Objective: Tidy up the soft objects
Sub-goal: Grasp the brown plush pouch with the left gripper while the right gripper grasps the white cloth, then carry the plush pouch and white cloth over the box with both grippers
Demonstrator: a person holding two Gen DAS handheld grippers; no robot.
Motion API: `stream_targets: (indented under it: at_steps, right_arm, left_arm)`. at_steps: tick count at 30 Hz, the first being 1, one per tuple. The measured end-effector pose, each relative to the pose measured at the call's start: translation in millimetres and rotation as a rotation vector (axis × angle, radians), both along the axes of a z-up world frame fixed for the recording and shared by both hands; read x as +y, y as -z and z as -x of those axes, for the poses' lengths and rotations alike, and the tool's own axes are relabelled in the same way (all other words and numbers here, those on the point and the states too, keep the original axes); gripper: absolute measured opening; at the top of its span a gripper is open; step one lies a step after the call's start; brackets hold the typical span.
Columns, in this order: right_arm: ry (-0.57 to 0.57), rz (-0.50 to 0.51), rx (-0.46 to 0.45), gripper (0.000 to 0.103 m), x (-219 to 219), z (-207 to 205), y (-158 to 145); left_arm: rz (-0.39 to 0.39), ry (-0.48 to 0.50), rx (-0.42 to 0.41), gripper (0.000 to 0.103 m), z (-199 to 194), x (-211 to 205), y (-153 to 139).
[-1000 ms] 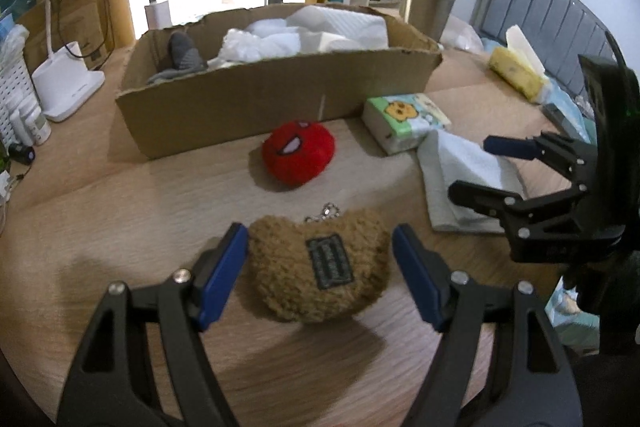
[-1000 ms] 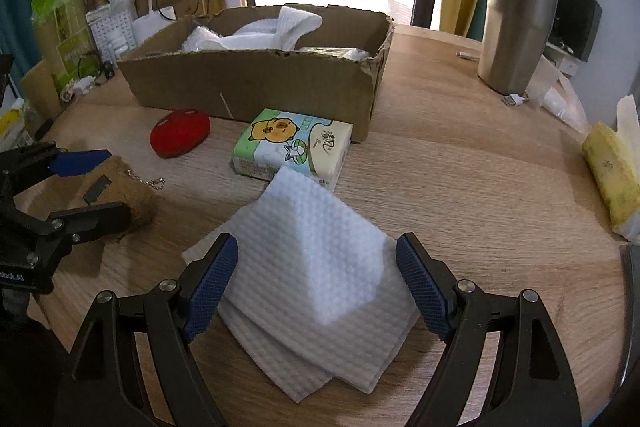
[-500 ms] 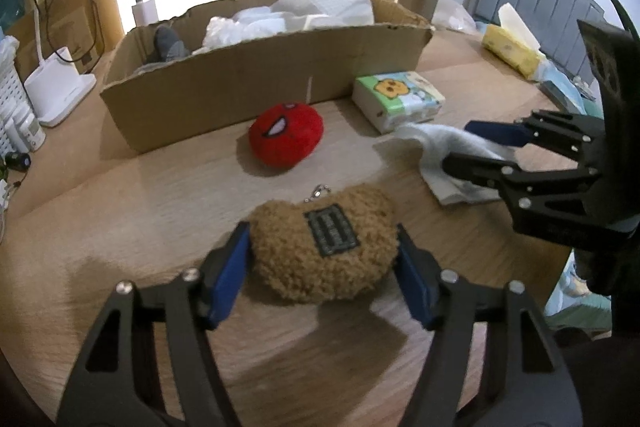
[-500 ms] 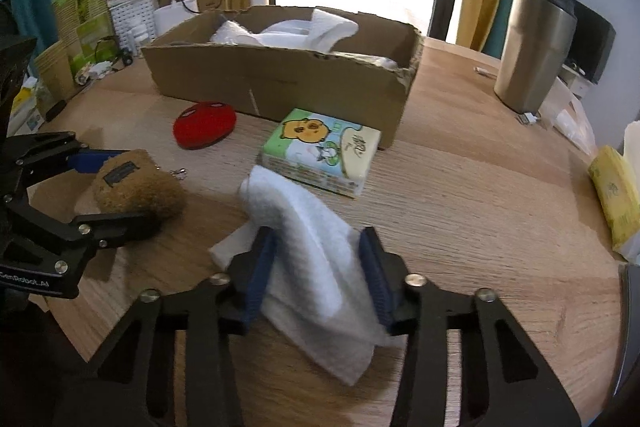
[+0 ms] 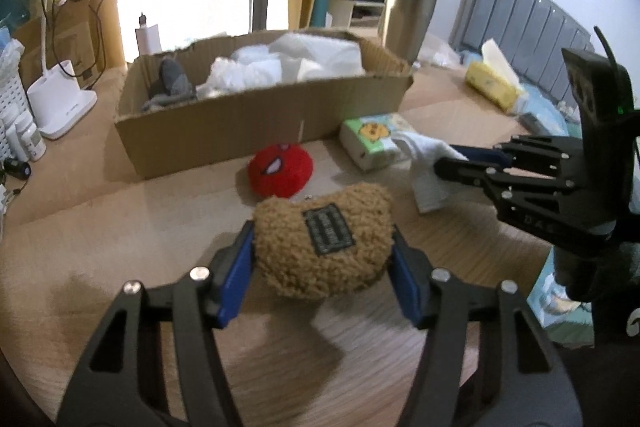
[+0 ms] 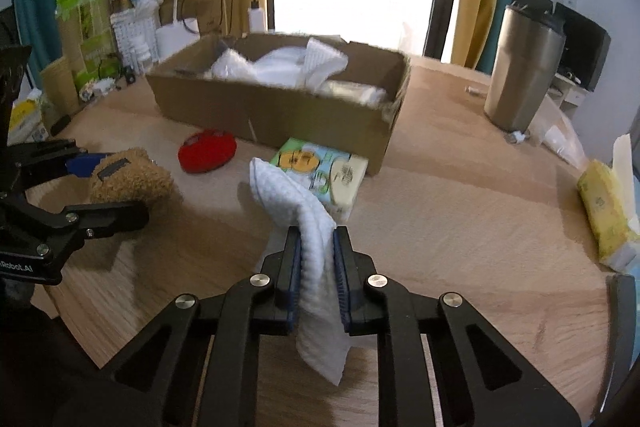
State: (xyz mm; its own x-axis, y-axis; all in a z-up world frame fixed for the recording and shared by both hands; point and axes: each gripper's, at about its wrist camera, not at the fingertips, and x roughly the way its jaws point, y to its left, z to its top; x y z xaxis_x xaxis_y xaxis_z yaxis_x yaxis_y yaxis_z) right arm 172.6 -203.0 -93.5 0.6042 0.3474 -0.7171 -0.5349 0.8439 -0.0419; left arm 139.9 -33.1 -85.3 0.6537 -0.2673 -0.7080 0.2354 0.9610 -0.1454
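Observation:
My left gripper point(image 5: 322, 267) is shut on a brown fuzzy plush pouch point(image 5: 324, 239) with a dark label, held just above the wooden table; it also shows in the right wrist view point(image 6: 128, 179). My right gripper point(image 6: 316, 259) is shut on a white textured cloth point(image 6: 308, 227), lifted off the table; the cloth also shows in the left wrist view point(image 5: 424, 163). A red Spider-Man plush point(image 5: 280, 169) lies in front of the cardboard box point(image 5: 224, 123), which holds white cloths and a grey item. A tissue pack point(image 6: 320, 175) with a cartoon print lies by the box.
A steel tumbler point(image 6: 520, 83) stands at the right of the table. A yellow tissue pack point(image 6: 604, 207) lies near the right edge. A white lamp base point(image 5: 60, 103), a basket and small bottles crowd the left side. The table point(image 6: 460, 211) is wooden.
Both grippers have closed fully, the left on the brown pouch and the right on the white cloth, and both have lifted their objects off the table toward the box.

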Motion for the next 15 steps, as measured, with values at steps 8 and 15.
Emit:
stream_targets:
  at_steps: [8,15]
  right_arm:
    - [-0.009,-0.041,-0.092,0.017,3,-2,-34]
    - [-0.028,-0.056,-0.143,0.017,12,-8,-55]
  left_arm:
    - [0.063,-0.013,-0.098,0.062,2,12,-26]
    - [0.088,-0.018,-0.142,0.062,-2,20,-40]
